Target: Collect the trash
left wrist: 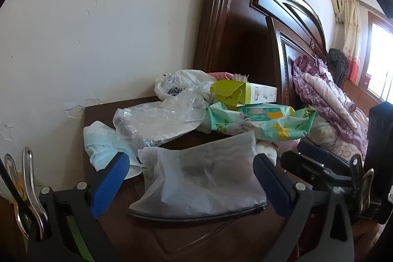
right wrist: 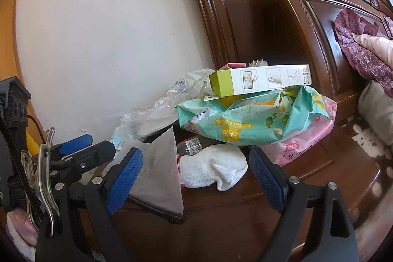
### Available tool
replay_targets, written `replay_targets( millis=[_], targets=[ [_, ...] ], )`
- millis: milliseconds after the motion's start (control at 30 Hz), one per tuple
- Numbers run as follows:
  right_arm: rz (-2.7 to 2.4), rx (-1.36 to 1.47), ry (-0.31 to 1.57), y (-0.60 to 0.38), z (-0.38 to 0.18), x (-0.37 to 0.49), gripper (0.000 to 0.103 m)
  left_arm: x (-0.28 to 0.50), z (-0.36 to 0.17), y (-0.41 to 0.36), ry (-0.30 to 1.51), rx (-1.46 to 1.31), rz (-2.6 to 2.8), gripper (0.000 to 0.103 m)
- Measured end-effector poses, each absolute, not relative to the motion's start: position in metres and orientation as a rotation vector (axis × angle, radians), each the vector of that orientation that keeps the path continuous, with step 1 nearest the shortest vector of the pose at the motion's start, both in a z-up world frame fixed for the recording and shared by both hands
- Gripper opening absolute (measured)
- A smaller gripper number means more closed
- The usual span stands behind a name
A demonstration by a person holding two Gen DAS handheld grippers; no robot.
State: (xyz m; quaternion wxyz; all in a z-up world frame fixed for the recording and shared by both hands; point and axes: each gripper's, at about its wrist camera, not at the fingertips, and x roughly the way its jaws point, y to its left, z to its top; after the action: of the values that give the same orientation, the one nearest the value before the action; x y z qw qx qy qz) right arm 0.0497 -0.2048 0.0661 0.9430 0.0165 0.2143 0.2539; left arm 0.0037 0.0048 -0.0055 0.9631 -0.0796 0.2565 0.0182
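On the dark nightstand we read "80+2" on the mint wipes pack at twelve o'clock, while our left gripper straddles the frosted zip bag, jaws apart, and our right gripper gapes around the white sock.

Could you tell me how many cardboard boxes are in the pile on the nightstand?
1: the green-and-white box lies on top of the mint wet-wipes pack, against the headboard. More could be hidden under the bags.
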Motion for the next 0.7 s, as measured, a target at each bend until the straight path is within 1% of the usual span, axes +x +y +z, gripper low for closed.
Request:
replay_targets(
  millis=[533, 700],
  targets=[
    [0.523, 0.038, 0.440, -0.2048, 0.0654, 0.0501, 0.091, 0.0062, -0.0050, 0.0080, 0.528, -0.176, 0.023, 0.102],
    [0.520, 0.048, 0.436, -0.2055, 0.0666, 0.0505, 0.091, 0.0034, -0.0035, 0.0024, 0.507, -0.128, 0.043, 0.102]
  ],
)
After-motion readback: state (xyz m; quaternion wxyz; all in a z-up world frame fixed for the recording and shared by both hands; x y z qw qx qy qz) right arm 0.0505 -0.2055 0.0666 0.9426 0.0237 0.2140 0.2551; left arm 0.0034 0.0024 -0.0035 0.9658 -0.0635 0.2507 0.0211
